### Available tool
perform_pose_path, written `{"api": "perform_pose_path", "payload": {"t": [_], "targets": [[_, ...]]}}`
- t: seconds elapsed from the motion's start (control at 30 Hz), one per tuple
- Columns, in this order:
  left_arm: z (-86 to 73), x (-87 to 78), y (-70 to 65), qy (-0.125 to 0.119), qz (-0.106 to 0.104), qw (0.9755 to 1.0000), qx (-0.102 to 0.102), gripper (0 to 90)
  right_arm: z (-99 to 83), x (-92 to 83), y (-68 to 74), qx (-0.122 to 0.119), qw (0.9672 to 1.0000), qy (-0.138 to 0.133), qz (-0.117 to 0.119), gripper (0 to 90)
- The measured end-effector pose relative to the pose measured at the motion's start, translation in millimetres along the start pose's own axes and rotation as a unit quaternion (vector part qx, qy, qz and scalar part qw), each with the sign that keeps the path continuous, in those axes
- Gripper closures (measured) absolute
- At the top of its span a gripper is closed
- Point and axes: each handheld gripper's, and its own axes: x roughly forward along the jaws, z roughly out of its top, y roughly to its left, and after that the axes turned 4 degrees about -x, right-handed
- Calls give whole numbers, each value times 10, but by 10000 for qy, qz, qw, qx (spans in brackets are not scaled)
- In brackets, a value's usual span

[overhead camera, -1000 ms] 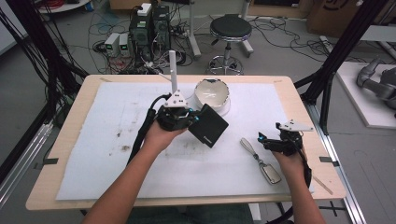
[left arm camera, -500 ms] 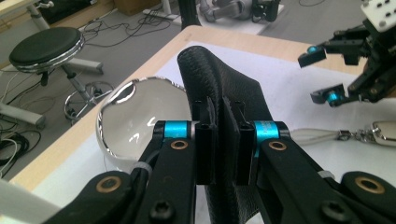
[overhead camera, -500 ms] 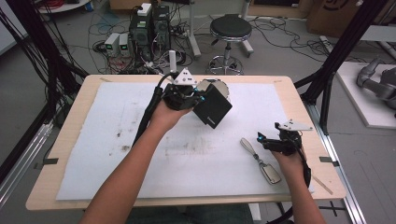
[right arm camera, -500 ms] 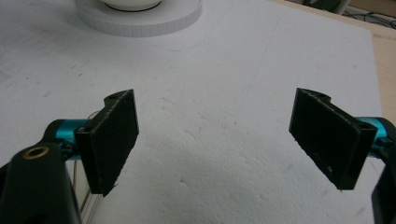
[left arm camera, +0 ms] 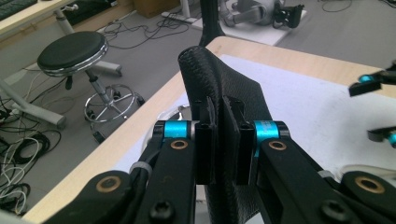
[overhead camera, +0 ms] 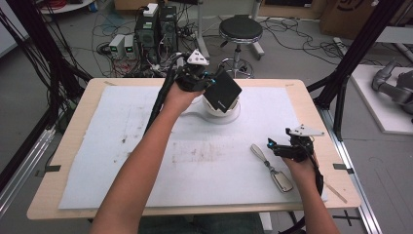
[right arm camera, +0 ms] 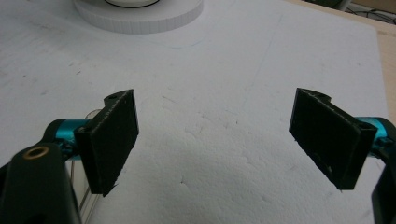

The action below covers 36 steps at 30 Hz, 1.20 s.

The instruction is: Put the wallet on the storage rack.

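Because the left gripper (overhead camera: 207, 84) carries the black pouch (overhead camera: 222, 91) lifted off the table (overhead camera: 302, 92) by a single edge, the weak point of this moment is the grip itself. In the left gripper view the 2 jaws are pressed together on a thin fold of the textured black pouch (left arm camera: 224, 88), and most of the material rises free above them with a curl at its top. A hold that narrow could let the pouch slide or twist out if the hand tilts or speeds up.

In the high view the pouch hangs tilted over the white round dish (overhead camera: 221, 111) at the far middle of the white mat (overhead camera: 122, 146). Dropped from here, it would likely land on or against that dish rather than flat on the mat, and a low swing might clip the rim and shove the dish along. The far edge of the table is also near, so a release while moving away from the person could send the pouch to the floor.

The right gripper (overhead camera: 275, 146) sits low near the front right, jaws spread wide with nothing between them, just beside the metal tool (overhead camera: 271, 168). It is well apart from the pouch, so it looks too far off to catch a slip.
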Motion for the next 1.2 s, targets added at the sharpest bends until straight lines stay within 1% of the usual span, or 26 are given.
{"api": "perform_pose_path", "payload": {"t": [0.13,0.17,0.37,0.4,0.5,0.53,0.57,0.6,0.7,0.77,0.87,0.97,1.03,1.1,1.13,1.2], "targets": [[40,113,72,9,48,10000,-47,832,-1,-10,-1,15,10000,-13,-4,158],[44,148,91,9,55,9999,-86,832,-1,-16,-6,30,10000,-4,-1,159],[34,316,149,0,143,9997,-186,831,-5,-16,-14,52,10000,-12,15,159],[23,349,162,41,145,9997,-186,831,-5,-16,-14,52,10000,-12,15,159],[-26,444,190,231,294,9992,-148,831,-10,-18,-21,77,10000,-12,36,159],[-42,464,198,304,368,9988,-118,831,-11,-18,-25,75,10000,-29,32,158],[-67,490,212,396,505,9979,-62,831,-13,-16,-30,95,9999,-32,29,158],[-67,490,212,396,505,9979,-62,831,-13,-16,-30,95,9999,-32,29,158],[-103,516,250,502,663,9965,-5,830,-15,-9,-35,90,9999,-14,43,158],[-124,531,267,526,673,9963,-4,829,-14,-3,-31,88,9999,-14,55,158],[-164,571,275,643,713,9953,117,828,-13,-4,-29,88,9999,-17,57,158],[-213,605,274,705,751,9945,169,826,-14,-8,-32,85,10000,-22,44,159],[-250,631,268,705,757,9946,127,826,-13,-10,-30,75,10000,-25,35,159],[-277,656,258,710,716,9949,92,826,-11,-9,-23,65,10000,-18,37,158],[-290,674,251,716,705,9949,106,824,-10,-8,-22,56,10000,-20,39,159],[-311,708,237,754,634,9951,82,814,-10,-3,-18,53,10000,-25,42,158]]}}
